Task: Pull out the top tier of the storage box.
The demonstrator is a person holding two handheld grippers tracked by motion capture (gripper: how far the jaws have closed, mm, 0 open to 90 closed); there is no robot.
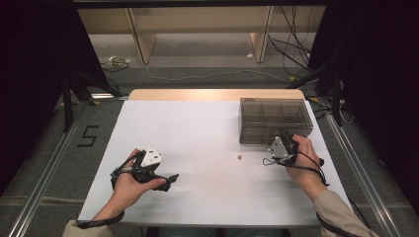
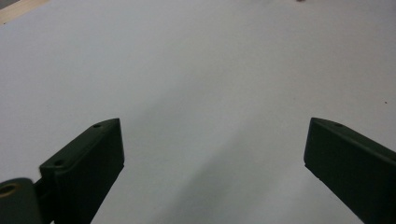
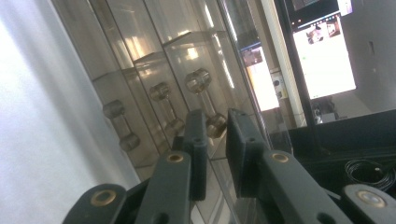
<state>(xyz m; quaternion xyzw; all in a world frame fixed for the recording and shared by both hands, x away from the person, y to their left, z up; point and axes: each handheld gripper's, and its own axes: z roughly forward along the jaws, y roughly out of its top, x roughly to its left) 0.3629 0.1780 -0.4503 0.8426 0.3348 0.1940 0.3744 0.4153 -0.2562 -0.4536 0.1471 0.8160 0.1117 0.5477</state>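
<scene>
Clear compartment box point(image 1: 275, 120) is seen at worktop point(image 1: 197, 148) far right; right gripper point(image 1: 285, 143) is held at its front wall, fingers point(image 3: 198, 149) nearly closed, nothing between; left gripper point(image 1: 168, 181) fingers point(image 2: 93, 158) wide open; small brown piece point(image 1: 239, 157) nearby

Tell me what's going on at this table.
A person holds tongs in each hand over a white table. The right tongs are up against the near wall of a smoky clear box, jaws nearly together with a slim gap and nothing visibly between them. The left tongs rest open near the table's front, holding nothing. A small brown bit lies loose on the table before the box.
</scene>
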